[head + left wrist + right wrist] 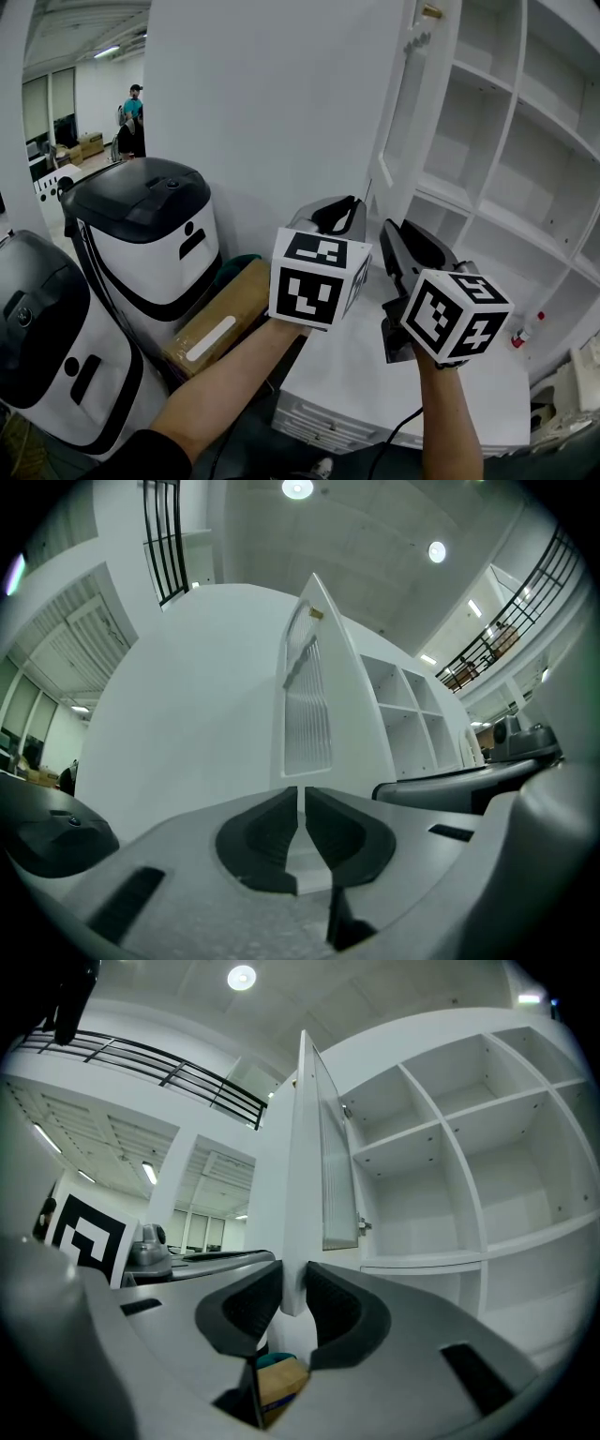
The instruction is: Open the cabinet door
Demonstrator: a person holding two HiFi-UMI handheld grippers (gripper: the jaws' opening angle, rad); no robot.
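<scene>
The white cabinet door (pixel 401 103), with a ribbed panel, stands swung out from the open shelves (pixel 506 159). In the head view both grippers sit side by side at the door's lower end, the left gripper (pixel 333 214) beside the right gripper (pixel 394 234). In the left gripper view the door (pixel 307 696) is edge-on and the left gripper (pixel 302 808) is closed to a thin slit on a white edge. In the right gripper view the right gripper (pixel 292 1293) is shut on the door's edge (pixel 305 1147), with the pads (pixel 246 1309) pressed against it.
A large white panel (pixel 262 112) rises left of the door. Two white-and-black machines (pixel 155 234) (pixel 47 347) and a cardboard box (pixel 220 319) stand at the left. A low white unit (pixel 375 394) lies below the grippers, with a small bottle (pixel 525 328) at the right.
</scene>
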